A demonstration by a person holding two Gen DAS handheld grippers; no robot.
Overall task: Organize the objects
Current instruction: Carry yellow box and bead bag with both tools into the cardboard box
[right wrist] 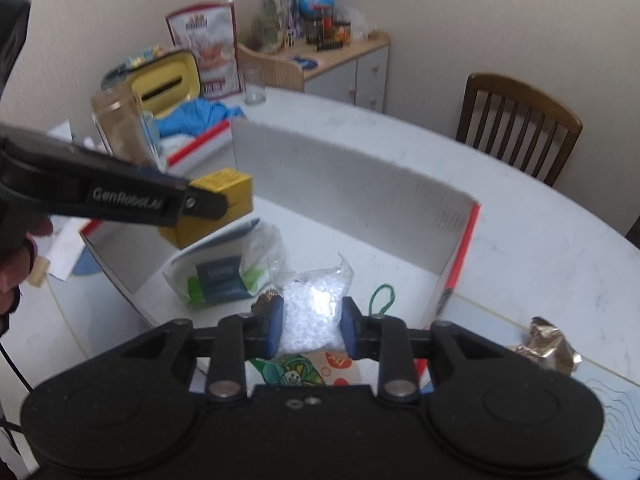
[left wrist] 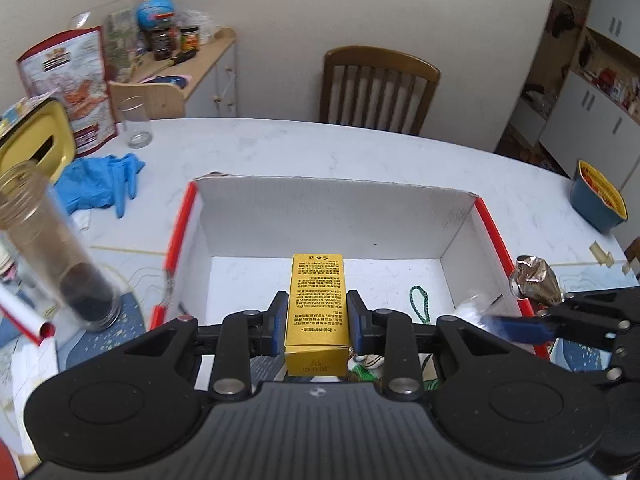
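Observation:
My left gripper (left wrist: 318, 300) is shut on a yellow carton (left wrist: 318, 276), held lengthwise above the inside of a white cardboard box with red edges (left wrist: 332, 216). The right wrist view shows the same carton (right wrist: 232, 184) over the box's left side. My right gripper (right wrist: 312, 312) is shut on a clear bag of white pellets (right wrist: 320, 284), also over the box (right wrist: 340, 176). On the box floor lie a green cord loop (right wrist: 382, 298), a plastic-wrapped packet with green and a dark label (right wrist: 224, 276), and a colourful packet (right wrist: 296, 372) under the right gripper.
A crumpled gold foil wrapper (left wrist: 536, 284) lies just outside the box's right wall. A tall clear jar (left wrist: 52, 248), blue gloves (left wrist: 100, 184), a glass (left wrist: 136, 122) and a yellow tin (left wrist: 40, 140) stand to the left. A blue tub (left wrist: 596, 196) sits far right, a wooden chair (left wrist: 376, 84) behind the table.

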